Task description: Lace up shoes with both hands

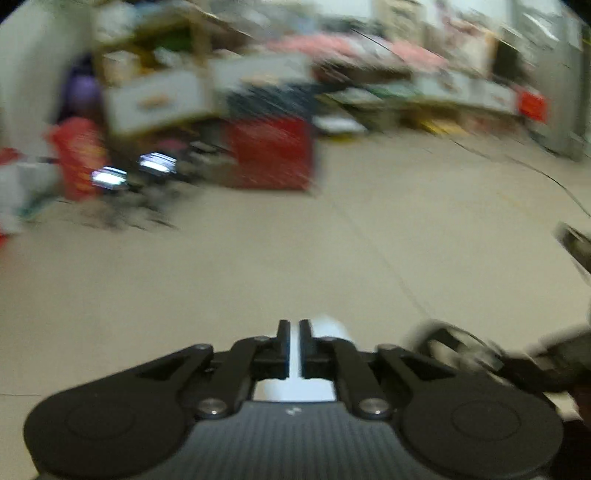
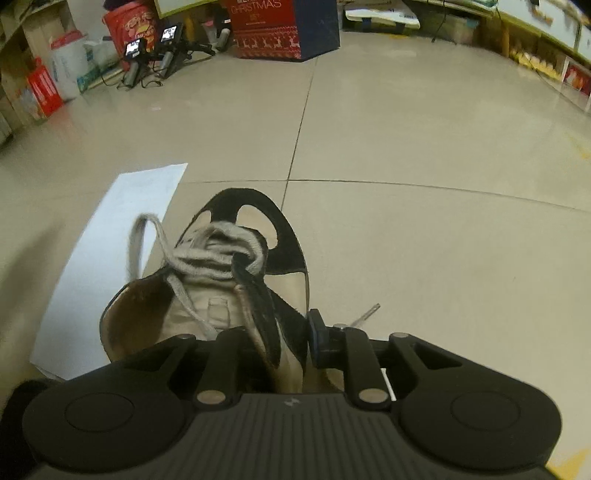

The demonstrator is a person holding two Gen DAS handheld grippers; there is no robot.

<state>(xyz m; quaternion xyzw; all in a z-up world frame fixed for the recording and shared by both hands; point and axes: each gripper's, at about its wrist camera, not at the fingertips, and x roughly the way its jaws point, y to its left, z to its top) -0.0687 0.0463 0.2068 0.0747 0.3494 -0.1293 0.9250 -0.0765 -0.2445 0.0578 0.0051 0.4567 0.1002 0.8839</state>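
The shoe [image 2: 236, 280] sits on the floor [image 2: 424, 240], partly on a white sheet of paper [image 2: 110, 258]. It is tan and black, with a thick grey lace [image 2: 218, 251] bunched on top. One loop of the lace sticks up on the left side.

The right tongs [image 2: 273, 347] are just over the back of the shoe. The shoe's black edge sits between the two fingers, but I cannot tell if they pinch it.

The left tongs [image 1: 294, 349] point over the floor, and this view is very blurry. Their fingers are almost pressed together, with a thin gap and nothing in it. The white paper shows under them.

A red box [image 2: 284, 26] stands far back.
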